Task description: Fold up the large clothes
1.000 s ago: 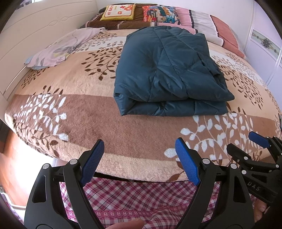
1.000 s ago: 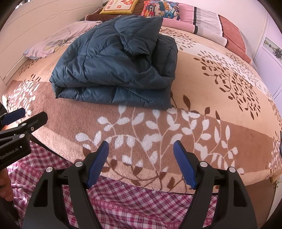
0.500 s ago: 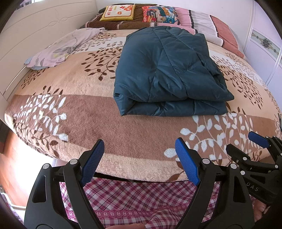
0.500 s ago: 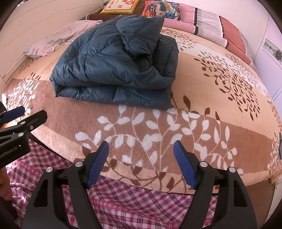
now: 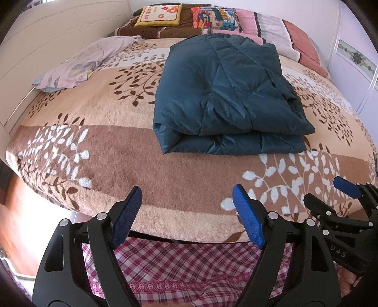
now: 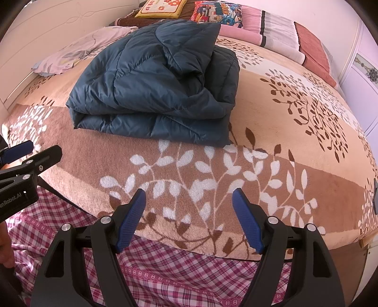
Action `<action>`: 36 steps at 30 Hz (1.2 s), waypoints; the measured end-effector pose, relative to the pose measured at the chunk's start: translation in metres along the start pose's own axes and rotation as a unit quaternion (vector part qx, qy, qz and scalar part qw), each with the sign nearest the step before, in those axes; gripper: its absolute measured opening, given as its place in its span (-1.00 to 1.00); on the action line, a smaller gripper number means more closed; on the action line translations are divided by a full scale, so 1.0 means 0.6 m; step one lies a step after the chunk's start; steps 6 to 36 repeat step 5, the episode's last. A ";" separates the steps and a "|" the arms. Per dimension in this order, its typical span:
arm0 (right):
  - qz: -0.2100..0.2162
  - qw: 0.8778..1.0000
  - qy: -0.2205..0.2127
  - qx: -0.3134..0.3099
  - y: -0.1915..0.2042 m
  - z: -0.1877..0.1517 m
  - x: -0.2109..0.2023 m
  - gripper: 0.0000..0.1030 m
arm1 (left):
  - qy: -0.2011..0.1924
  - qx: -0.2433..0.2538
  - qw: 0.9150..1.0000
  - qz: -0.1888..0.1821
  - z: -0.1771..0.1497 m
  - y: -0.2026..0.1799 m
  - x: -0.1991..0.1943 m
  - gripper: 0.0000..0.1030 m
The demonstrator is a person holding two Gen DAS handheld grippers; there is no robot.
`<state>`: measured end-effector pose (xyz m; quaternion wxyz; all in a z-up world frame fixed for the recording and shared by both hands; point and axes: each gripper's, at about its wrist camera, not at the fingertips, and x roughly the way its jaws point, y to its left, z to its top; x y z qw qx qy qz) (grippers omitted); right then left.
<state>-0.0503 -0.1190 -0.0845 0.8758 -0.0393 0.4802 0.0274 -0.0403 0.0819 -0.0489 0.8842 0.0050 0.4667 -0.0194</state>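
Both tools hung back at the near edge of the bed, and nothing was in either of them: the left gripper (image 5: 186, 212) stood wide, blue pads well apart over the bed edge and the plaid cloth (image 5: 179, 264), and the right gripper (image 6: 189, 215) was just as wide, empty too. The dark teal padded jacket (image 5: 224, 99) lay out in the middle of the leaf-patterned blanket (image 5: 94, 146), well apart from both sets of fingers, already stacked in thick layers with its rolled fold facing near. From the right-hand camera the top layer looked bunched and puffed toward the far right corner, so by my reading the folding was essentially done and what remained, if anything, was tidying. To do that well, the grippers would want to go in low and level, take the loose upper flap by its edge rather than the slippery quilted bulk, draw it square over the layers below, then press the air out so the stack did not spring open. A lilac garment (image 5: 78, 63) sat crumpled at the far left, and cushions (image 5: 158, 15) lined the far end. As for writing, the body of the left tool read "enRobot.AI" at the left edge of the right-hand view, its first letter cut off, and the right tool showed "DAS" in the left-hand view; nothing else was legible.
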 end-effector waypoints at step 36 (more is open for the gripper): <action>-0.001 1.000 0.000 0.000 -0.002 0.001 0.001 0.45 | 0.000 0.001 1.000 0.000 -0.001 0.002 0.001 0.53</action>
